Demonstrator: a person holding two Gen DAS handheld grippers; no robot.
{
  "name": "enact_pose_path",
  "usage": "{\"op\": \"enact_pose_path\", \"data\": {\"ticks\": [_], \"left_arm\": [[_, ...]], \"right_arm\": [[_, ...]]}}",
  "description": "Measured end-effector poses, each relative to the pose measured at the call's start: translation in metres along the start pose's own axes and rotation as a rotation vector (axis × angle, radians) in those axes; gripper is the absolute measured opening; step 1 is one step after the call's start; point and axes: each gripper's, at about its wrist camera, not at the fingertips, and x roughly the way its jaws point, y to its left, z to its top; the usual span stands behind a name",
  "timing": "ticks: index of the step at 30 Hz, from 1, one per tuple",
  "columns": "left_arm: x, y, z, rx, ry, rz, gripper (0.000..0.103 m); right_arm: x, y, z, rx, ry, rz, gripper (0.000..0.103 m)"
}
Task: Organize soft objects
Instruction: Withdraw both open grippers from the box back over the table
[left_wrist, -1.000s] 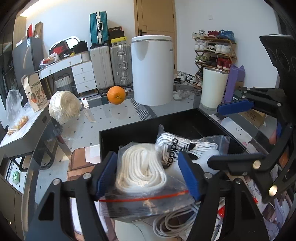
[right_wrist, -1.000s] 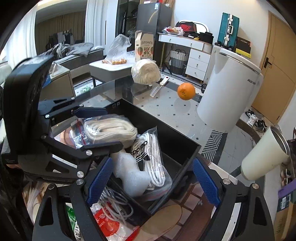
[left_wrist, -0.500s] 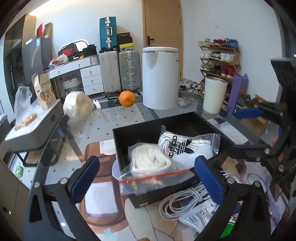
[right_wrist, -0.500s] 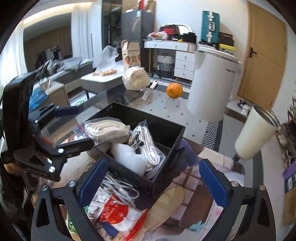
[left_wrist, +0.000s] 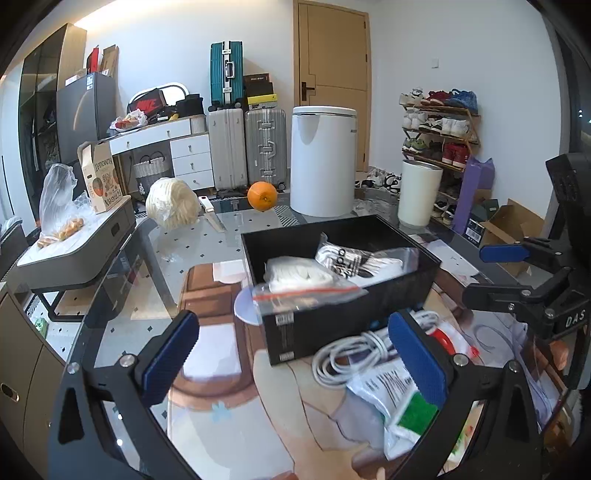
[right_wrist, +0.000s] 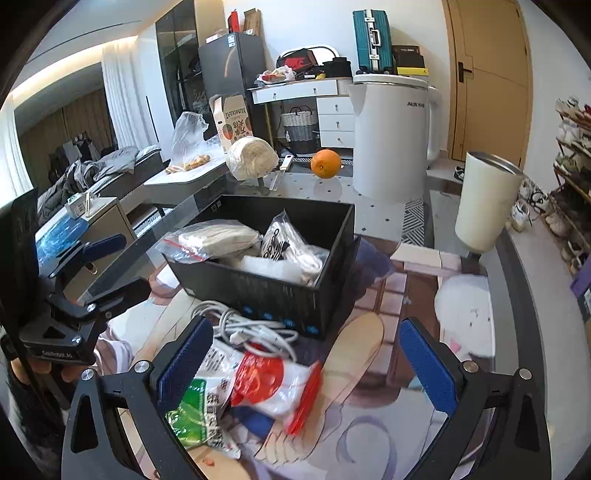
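A black box (left_wrist: 406, 291) (right_wrist: 280, 295) stands on the glass table. In it lie a zip bag of white cloth (left_wrist: 299, 275) (right_wrist: 218, 238), hanging over the near rim, and a bagged pair of black-and-white socks (left_wrist: 354, 258) (right_wrist: 291, 243). My left gripper (left_wrist: 295, 354) is open and empty, back from the box. My right gripper (right_wrist: 306, 362) is open and empty, above a white cable coil (right_wrist: 251, 328) (left_wrist: 354, 350) and a red-and-white packet (right_wrist: 269, 380). A green-and-white packet (right_wrist: 195, 410) (left_wrist: 402, 402) lies nearest.
A white roll of cloth (left_wrist: 171, 201) (right_wrist: 251, 157), a knife (left_wrist: 212, 218), an orange (left_wrist: 262, 195) (right_wrist: 325, 163), a white kettle (left_wrist: 321, 158) (right_wrist: 391, 136) and a white tumbler (left_wrist: 419, 192) (right_wrist: 484, 199) stand beyond the box. A grey side table (left_wrist: 74, 251) is on the left.
My left gripper opened, let go of the zip bag of white cloth in the box and drew back. My right gripper also drew back from the box.
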Motion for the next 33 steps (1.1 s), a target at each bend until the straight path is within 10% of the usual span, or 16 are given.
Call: {"op": "enact_pose_path", "data": {"ticks": [33], "left_arm": [[-0.004,-0.044,-0.039,0.101,0.063,-0.035,0.103]], "right_arm": [[0.025,0.0,-0.039,0.046,0.132,-0.009,0.102]]}}
